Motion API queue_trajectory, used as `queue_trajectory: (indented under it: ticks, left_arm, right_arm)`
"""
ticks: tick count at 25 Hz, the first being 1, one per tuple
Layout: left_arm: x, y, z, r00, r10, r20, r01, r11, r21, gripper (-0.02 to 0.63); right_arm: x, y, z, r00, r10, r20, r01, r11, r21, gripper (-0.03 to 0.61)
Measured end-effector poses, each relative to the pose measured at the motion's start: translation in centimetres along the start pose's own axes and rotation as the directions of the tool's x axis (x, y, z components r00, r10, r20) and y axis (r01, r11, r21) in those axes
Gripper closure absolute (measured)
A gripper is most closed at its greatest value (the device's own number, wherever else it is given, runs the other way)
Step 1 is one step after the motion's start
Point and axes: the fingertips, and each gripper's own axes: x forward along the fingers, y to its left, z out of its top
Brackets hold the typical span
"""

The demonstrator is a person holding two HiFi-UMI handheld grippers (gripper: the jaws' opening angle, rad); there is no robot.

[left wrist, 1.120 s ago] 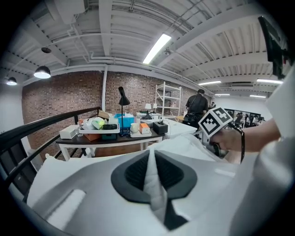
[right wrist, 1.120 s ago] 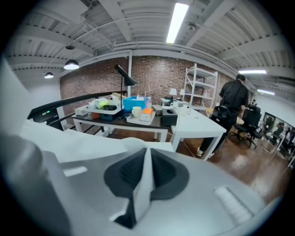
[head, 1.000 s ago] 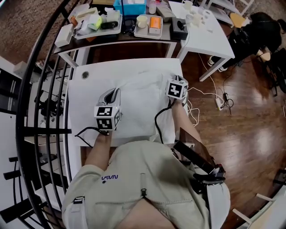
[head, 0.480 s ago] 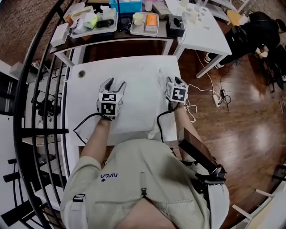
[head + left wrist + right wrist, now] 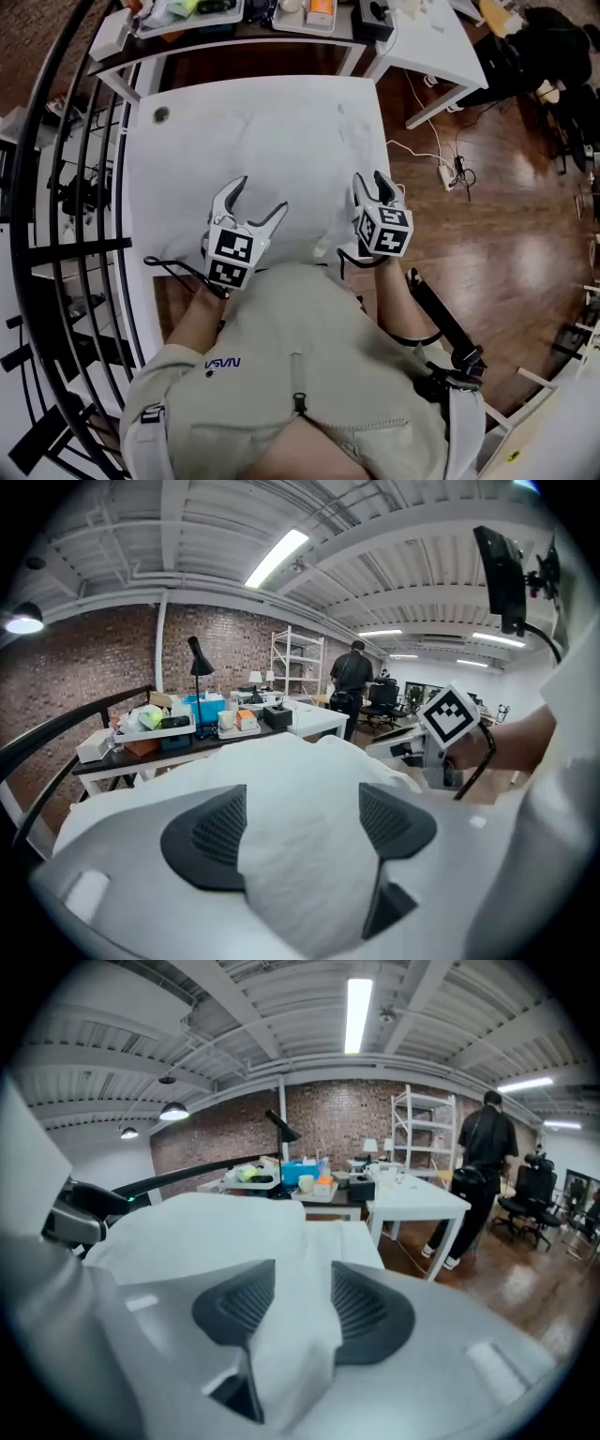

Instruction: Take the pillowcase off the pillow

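Dark lettering [image 5: 223,365] printed on the left chest of the person's beige fabric shirt [image 5: 309,328], at the near edge of the head view. Seen upside down from above, it reads "NASA".

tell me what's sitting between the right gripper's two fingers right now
A fold of the white pillowcase stands between the fingers of the right gripper, which have just been opening. The right gripper view shows it.
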Motion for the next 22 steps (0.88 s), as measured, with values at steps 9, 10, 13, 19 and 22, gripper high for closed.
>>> queue_trajectory:
  ticks: [9, 10, 13, 19, 22]
  left_arm:
    - [2.1, -5.9, -6.1, 0.996, -0.064, -0.064, 0.064, 0.998, 0.003, 0.235]
    - [2.3, -6.1, -6.4, 0.997, -0.048, -0.065, 0.048, 0.999, -0.002, 0.235]
    - [3.1, -6.3, -6.4, 0.997, 0.006, -0.075, -0.006, 1.000, -0.003, 0.233]
    - [5.8, -5.3, -7.8, 0.981, 0.153, -0.121, -0.155, 0.988, -0.005, 0.227]
    - [6.7, -4.7, -9.2, 0.963, 0.224, -0.147, -0.223, 0.975, 0.022, 0.227]
  right_arm:
    - [-4.7, 4.3, -6.2, 0.997, 0.049, -0.062, -0.048, 0.998, 0.029, 0.370]
    - [-4.9, 4.5, -6.9, 0.995, 0.063, -0.072, -0.061, 0.998, 0.024, 0.367]
    - [-5.0, 5.0, -8.3, 0.988, 0.115, -0.101, -0.115, 0.993, 0.003, 0.357]
    - [-4.2, 6.5, -10.4, 0.963, 0.235, -0.134, -0.249, 0.964, -0.097, 0.344]
    - [-3.5, 6.9, -11.7, 0.954, 0.258, -0.155, -0.279, 0.951, -0.136, 0.344]
